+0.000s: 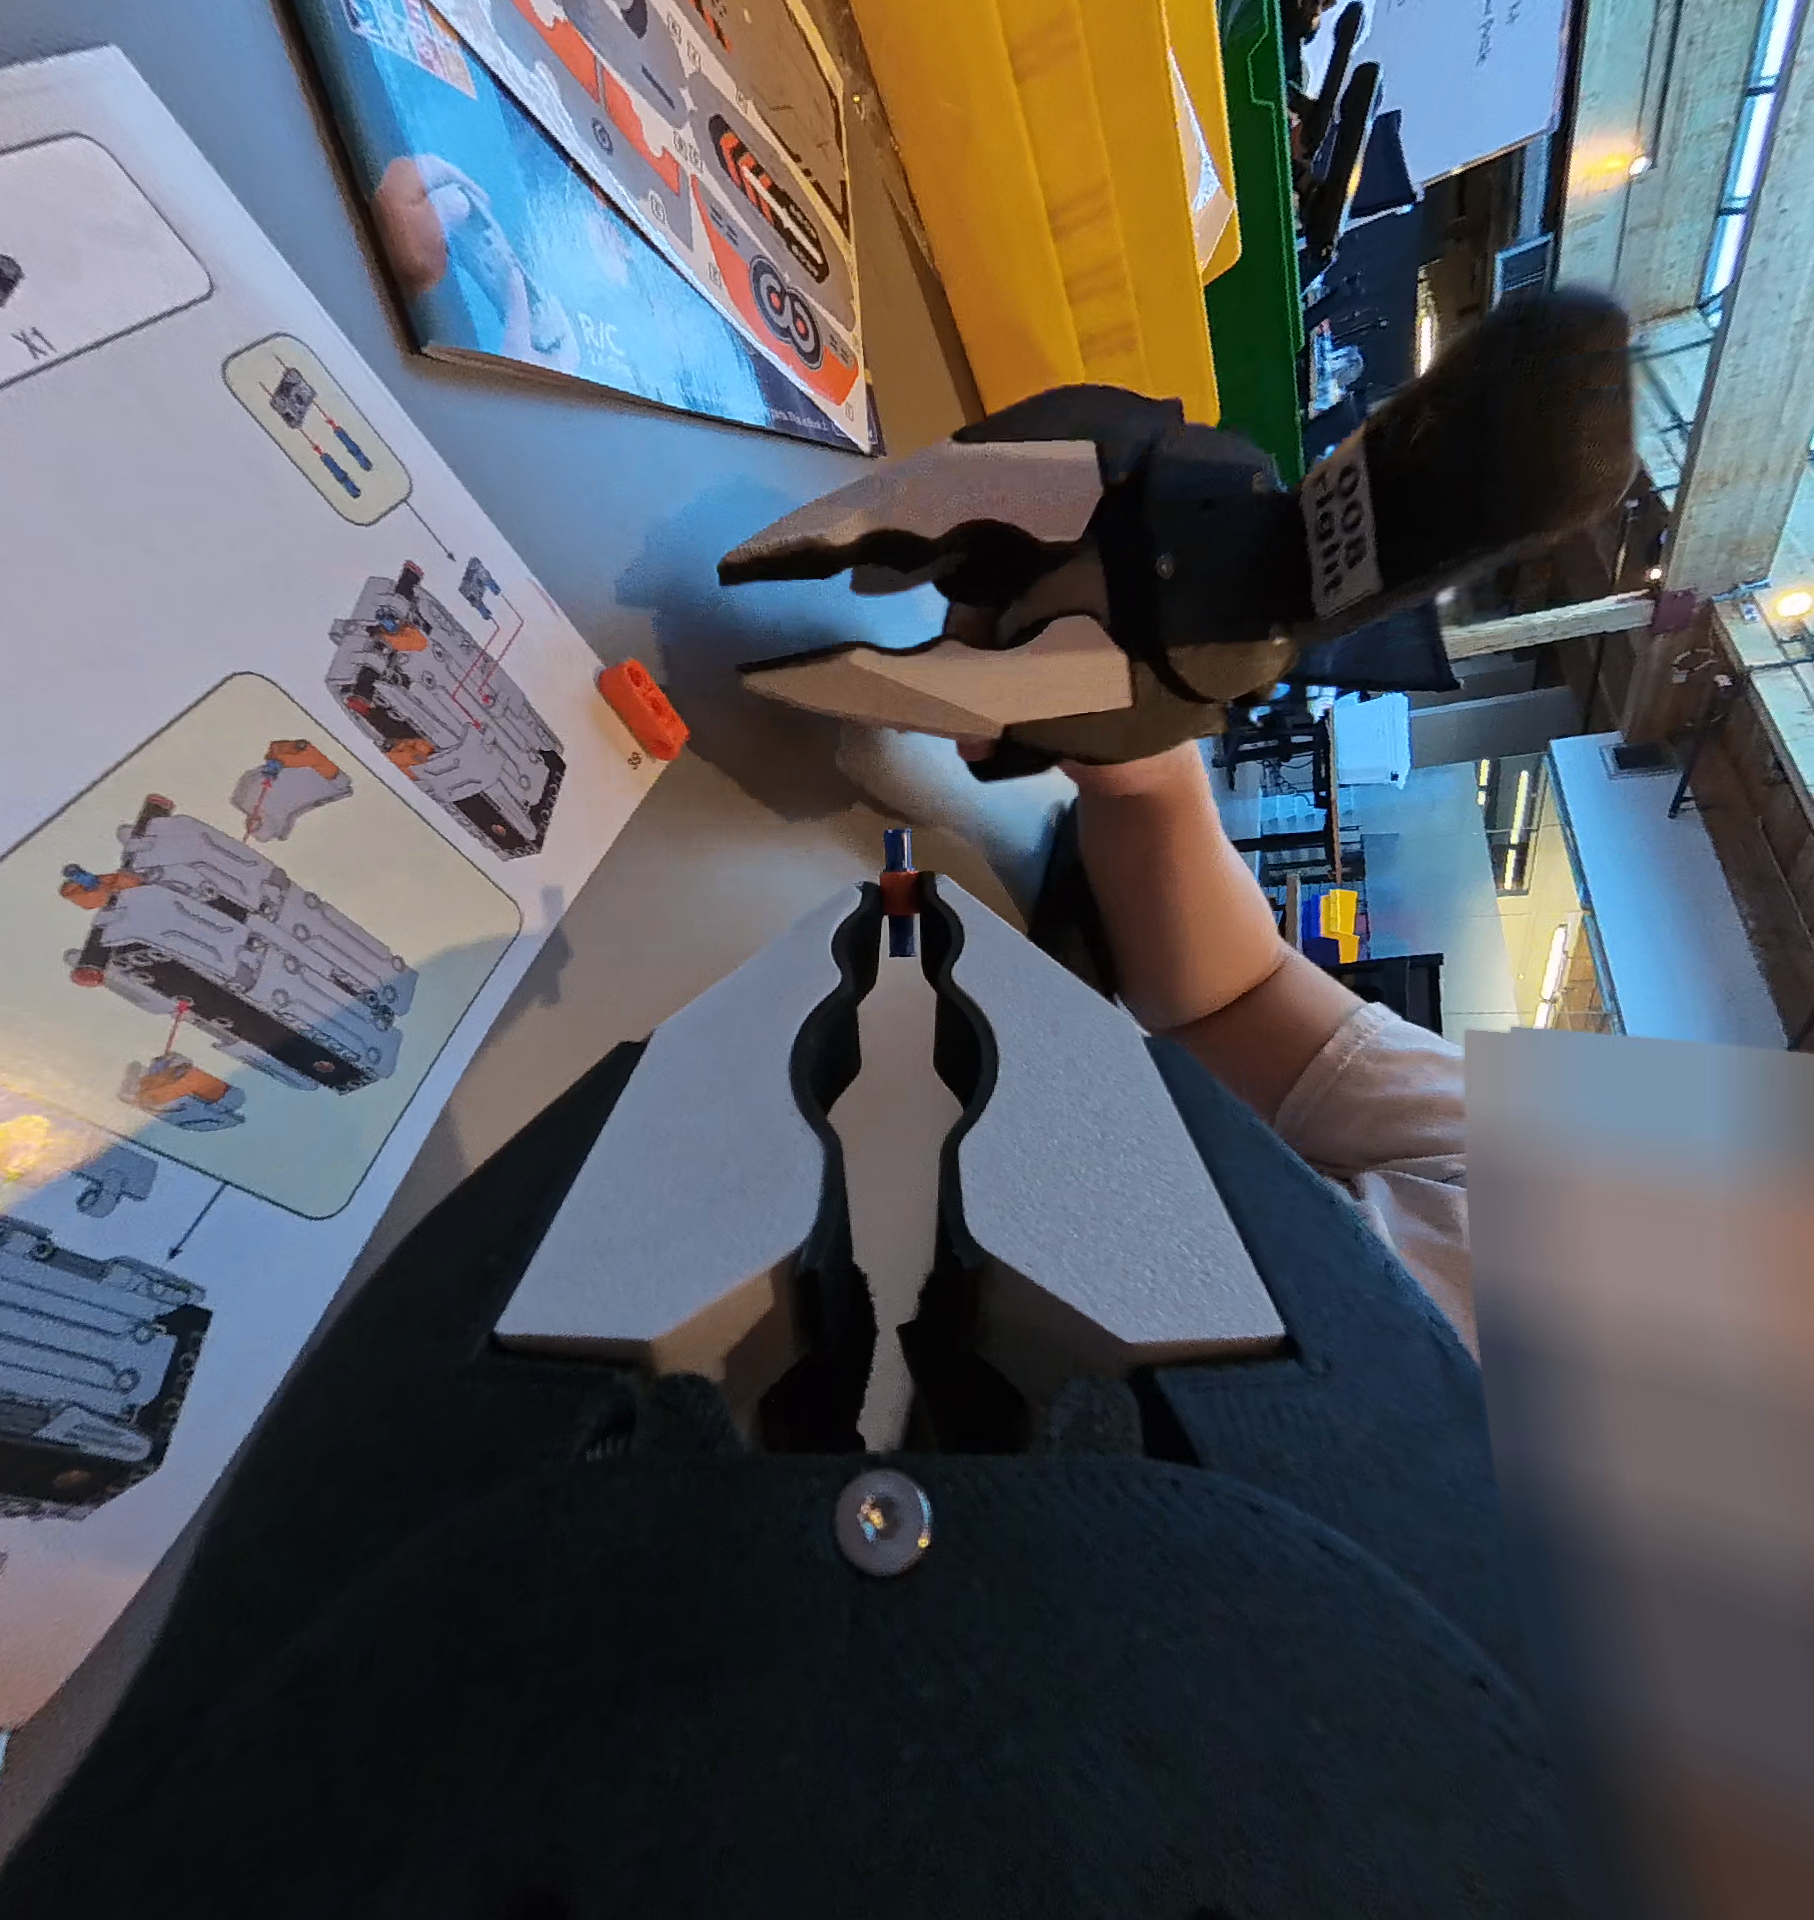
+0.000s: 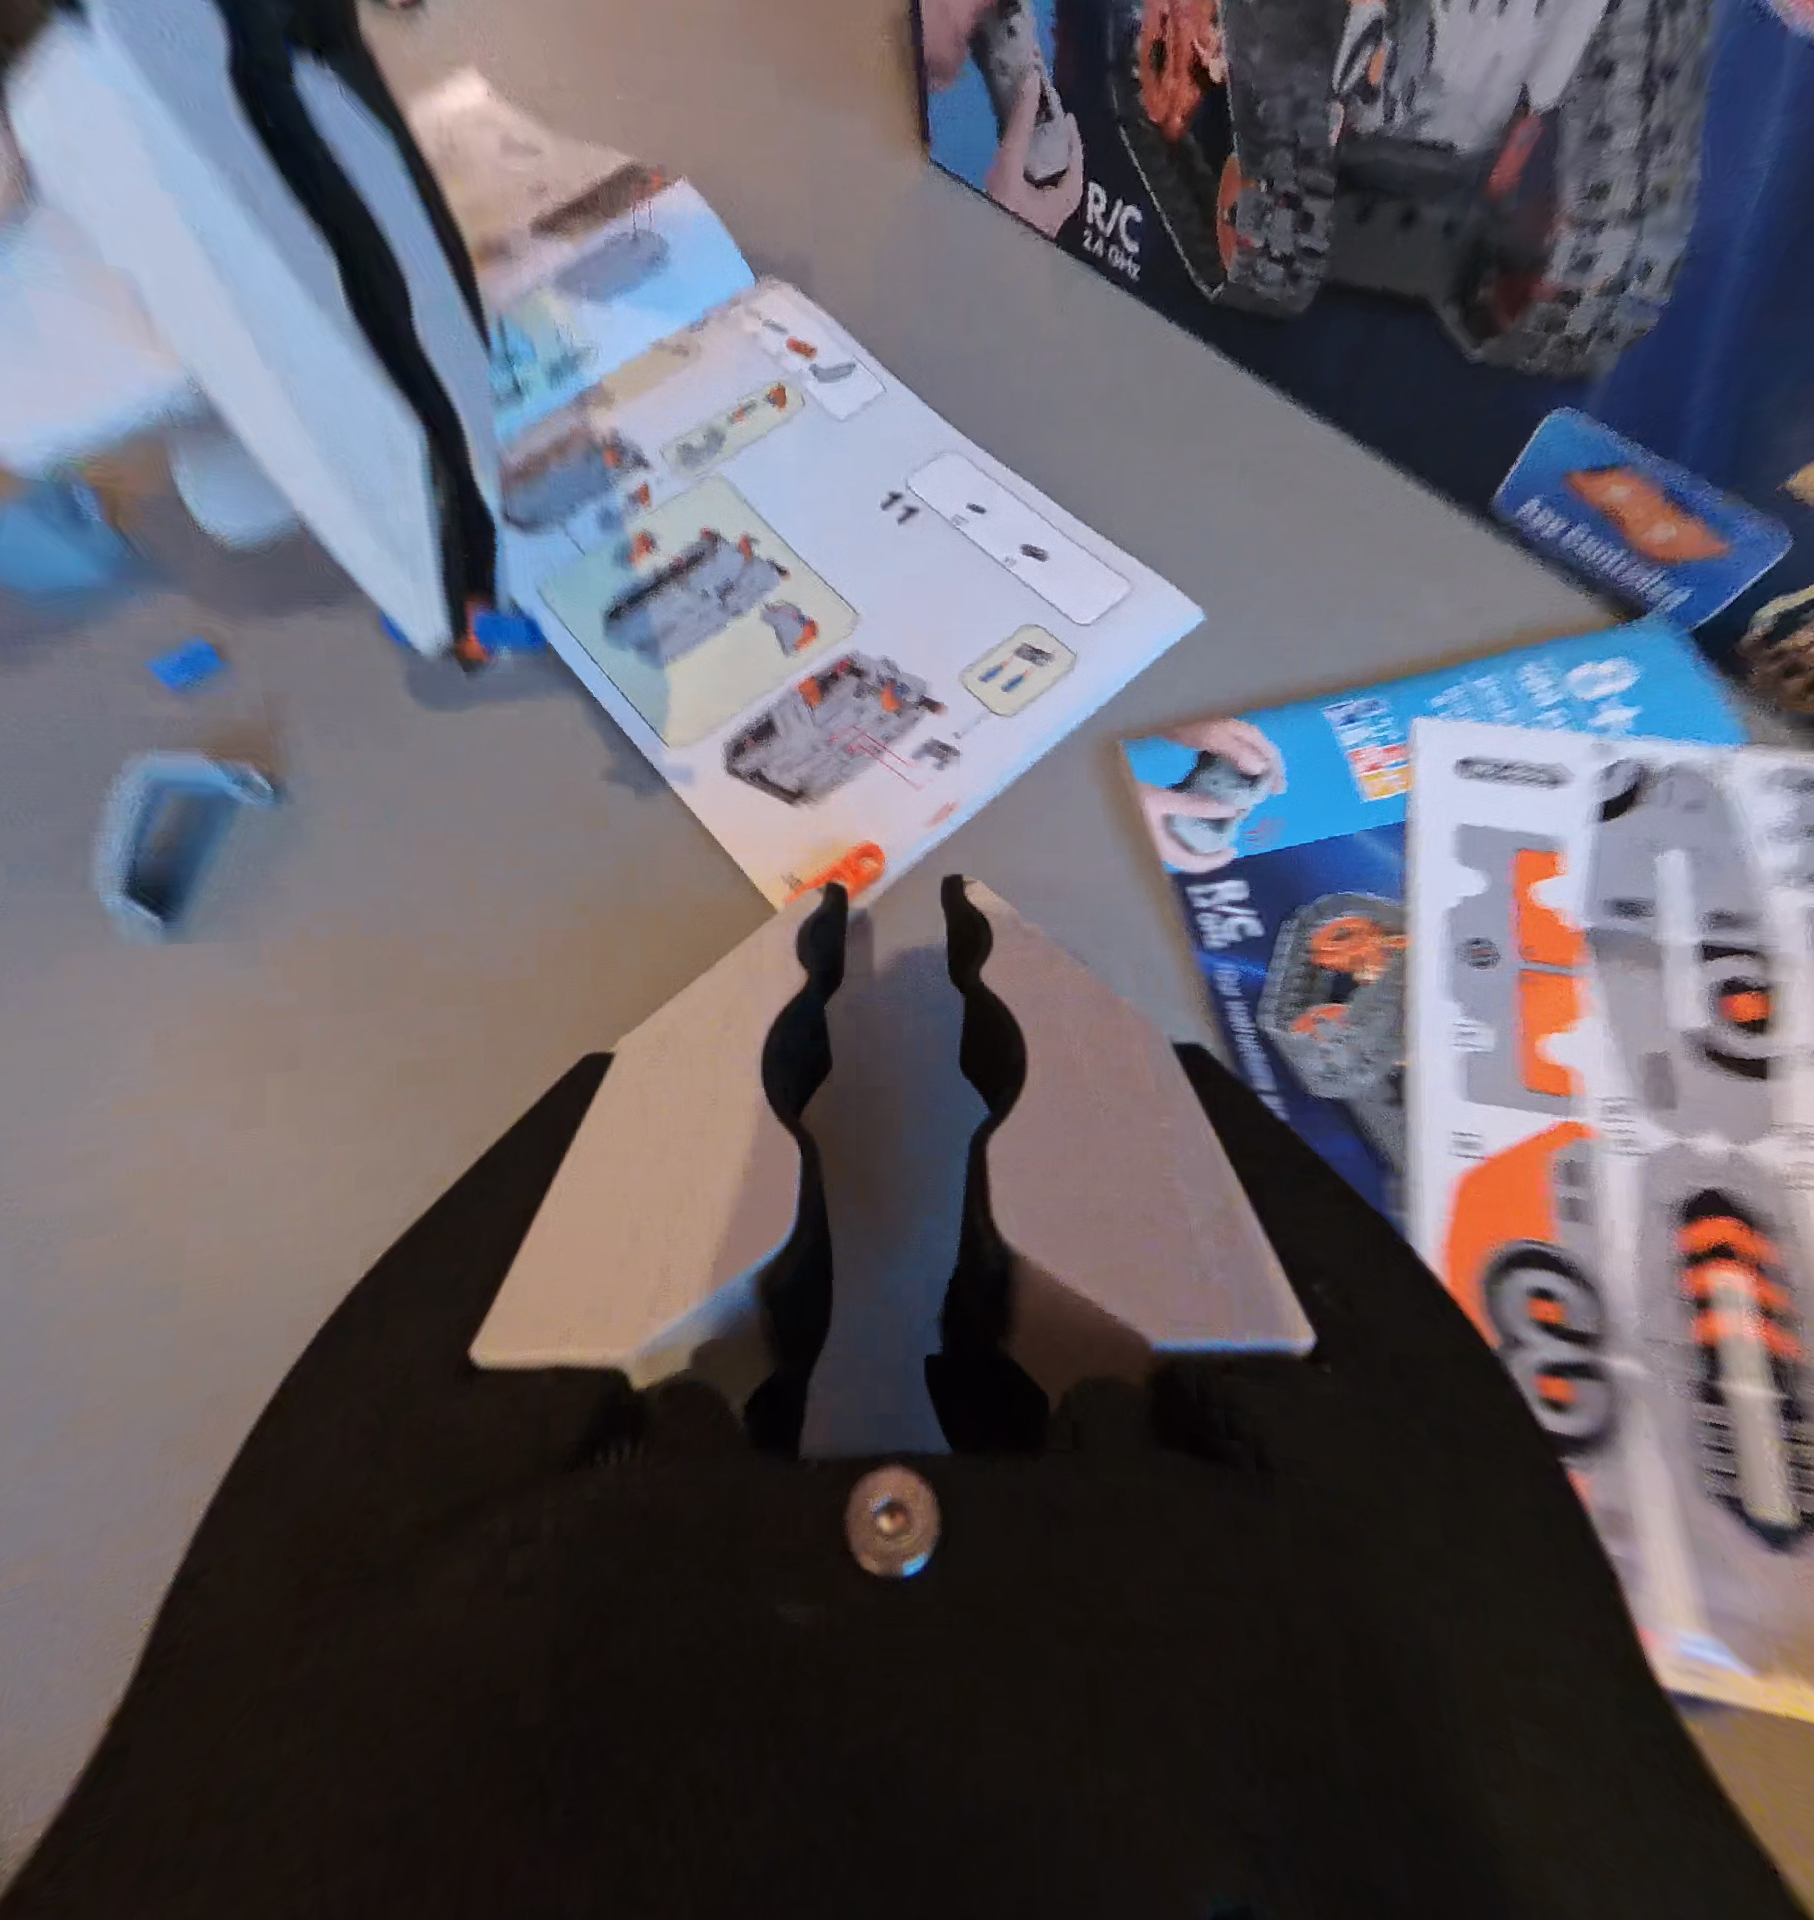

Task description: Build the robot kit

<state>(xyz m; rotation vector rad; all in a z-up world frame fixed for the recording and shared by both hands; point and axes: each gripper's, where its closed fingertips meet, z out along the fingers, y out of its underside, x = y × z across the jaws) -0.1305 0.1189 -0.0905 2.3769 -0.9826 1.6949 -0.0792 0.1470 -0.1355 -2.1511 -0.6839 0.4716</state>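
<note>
My left gripper [image 1: 896,896] is shut on a small blue pin with an orange piece around it [image 1: 898,891], held at the fingertips above the grey table [image 1: 757,852]. The same gripper shows at the upper left of the right wrist view [image 2: 467,634], blue and orange showing at its tips. My right gripper [image 2: 890,896] is open and empty, its tips just short of an orange connector piece [image 2: 843,868] lying on the corner of the open instruction booklet [image 2: 882,582]. In the left wrist view the right gripper [image 1: 737,618] hovers beside that orange piece [image 1: 643,707].
A blue toy box [image 1: 570,260] with a sticker sheet [image 2: 1630,1195] lies past the booklet. A grey hollow block [image 2: 170,842] and a small blue piece [image 2: 184,662] lie on the table at left. Yellow and green bins [image 1: 1090,208] stand behind. The gap from one gripper's tips to the other's is roughly 8 cm.
</note>
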